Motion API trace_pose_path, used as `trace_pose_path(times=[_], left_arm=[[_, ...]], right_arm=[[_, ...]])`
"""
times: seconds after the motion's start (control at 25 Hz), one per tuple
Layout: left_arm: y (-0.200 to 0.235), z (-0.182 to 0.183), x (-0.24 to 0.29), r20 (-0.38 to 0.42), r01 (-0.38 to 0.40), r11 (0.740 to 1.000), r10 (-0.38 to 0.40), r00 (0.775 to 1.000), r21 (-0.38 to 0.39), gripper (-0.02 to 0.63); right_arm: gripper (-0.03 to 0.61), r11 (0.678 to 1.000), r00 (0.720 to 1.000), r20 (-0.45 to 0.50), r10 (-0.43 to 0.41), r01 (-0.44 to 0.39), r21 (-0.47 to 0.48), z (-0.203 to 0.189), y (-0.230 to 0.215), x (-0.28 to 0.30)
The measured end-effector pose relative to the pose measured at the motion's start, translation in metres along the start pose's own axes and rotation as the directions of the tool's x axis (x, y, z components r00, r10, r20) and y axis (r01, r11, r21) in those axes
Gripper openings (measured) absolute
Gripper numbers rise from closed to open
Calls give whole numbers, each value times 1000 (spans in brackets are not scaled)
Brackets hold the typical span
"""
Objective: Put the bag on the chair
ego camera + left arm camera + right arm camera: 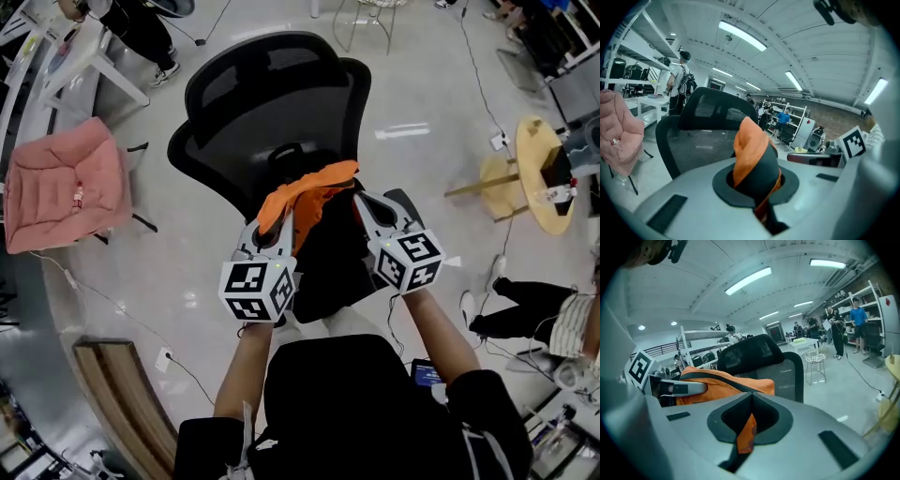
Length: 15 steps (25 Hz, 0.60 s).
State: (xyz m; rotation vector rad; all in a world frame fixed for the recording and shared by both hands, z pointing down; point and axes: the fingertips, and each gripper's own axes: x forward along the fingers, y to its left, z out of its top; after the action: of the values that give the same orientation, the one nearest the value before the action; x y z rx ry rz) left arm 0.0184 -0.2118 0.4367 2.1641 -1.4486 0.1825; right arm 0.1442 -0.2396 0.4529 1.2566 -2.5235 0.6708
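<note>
Above the seat of the black chair (272, 103), just before its backrest, I hold the orange-and-black bag (314, 187), my left gripper (284, 223) and right gripper (362, 202) each clamped on its fabric.

Large open robotics lab or workshop. The evidence is a glossy pale floor (412, 234) crossed by loose cables (475, 75), metal shelf racks (870, 292) stocked with gear along the walls, and long strip lights (743, 35) on a bare vaulted ceiling. There are also white counters (89, 54), a black mesh office chair (267, 103), and several people (857, 317) standing about.
</note>
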Motion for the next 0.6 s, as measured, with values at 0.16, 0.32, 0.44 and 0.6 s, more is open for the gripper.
trace_pose_path(times=[0.16, 0.32, 0.44, 0.6], left_arm=[[16, -13, 10, -22, -11, 1000, 11, 1000, -3, 11], [24, -25, 23, -45, -10, 1000, 9, 999, -11, 11], [29, -32, 36, -53, -5, 1000, 4, 999, -19, 11], [34, -47, 52, -76, 6, 1000, -8, 997, -29, 11]], right_arm=[[-5, 1000, 1000, -24, 7, -6, 11, -11, -1, 18], [-5, 1000, 998, -59, 14, -13, 20, -25, -4, 30], [-5, 1000, 997, -77, 12, -9, 30, -34, -13, 40], [-5, 999, 995, -97, 3, 2, 46, -46, -22, 50]])
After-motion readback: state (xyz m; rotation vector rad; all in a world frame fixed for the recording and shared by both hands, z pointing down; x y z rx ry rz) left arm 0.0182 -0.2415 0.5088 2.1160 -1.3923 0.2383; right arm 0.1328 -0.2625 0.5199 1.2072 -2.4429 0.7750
